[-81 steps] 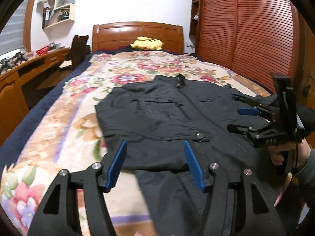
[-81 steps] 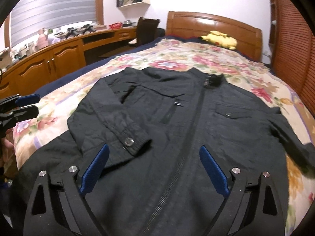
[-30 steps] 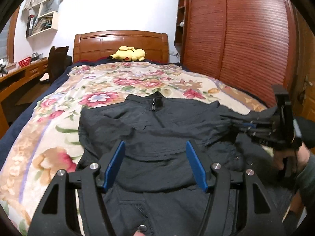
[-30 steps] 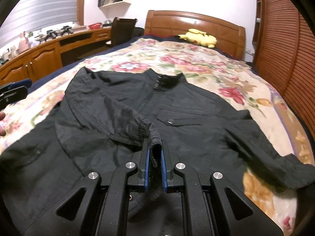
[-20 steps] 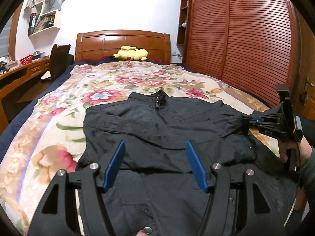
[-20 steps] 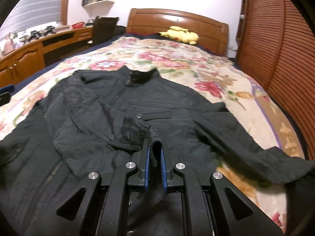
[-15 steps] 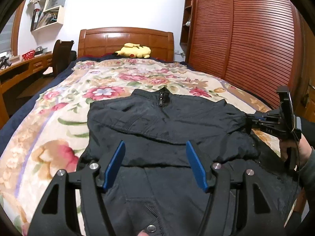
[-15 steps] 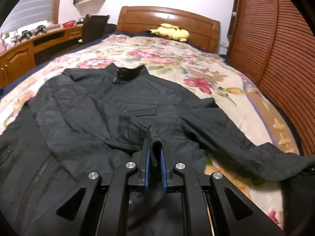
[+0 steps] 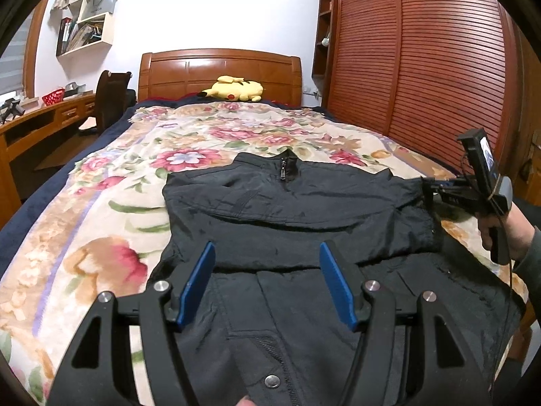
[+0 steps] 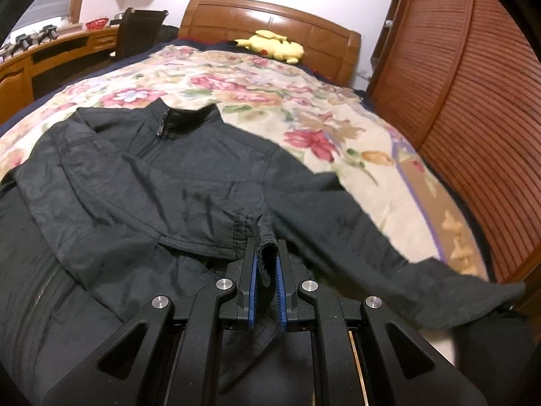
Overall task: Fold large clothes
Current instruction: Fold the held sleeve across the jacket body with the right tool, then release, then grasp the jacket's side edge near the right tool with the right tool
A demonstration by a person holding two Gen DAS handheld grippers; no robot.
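Here we see the black jacket zipped, sleeve drawn across its chest, cuff pinched by our right gripper; left gripper released.

Plenty of open floral bedspread past the jacket's collar, clear up to the plush toy by the headboard. Left strip of bedspread is bare too. Right side is tight: slatted wardrobe doors run close along the bed. The other sleeve sprawls over the right edge.
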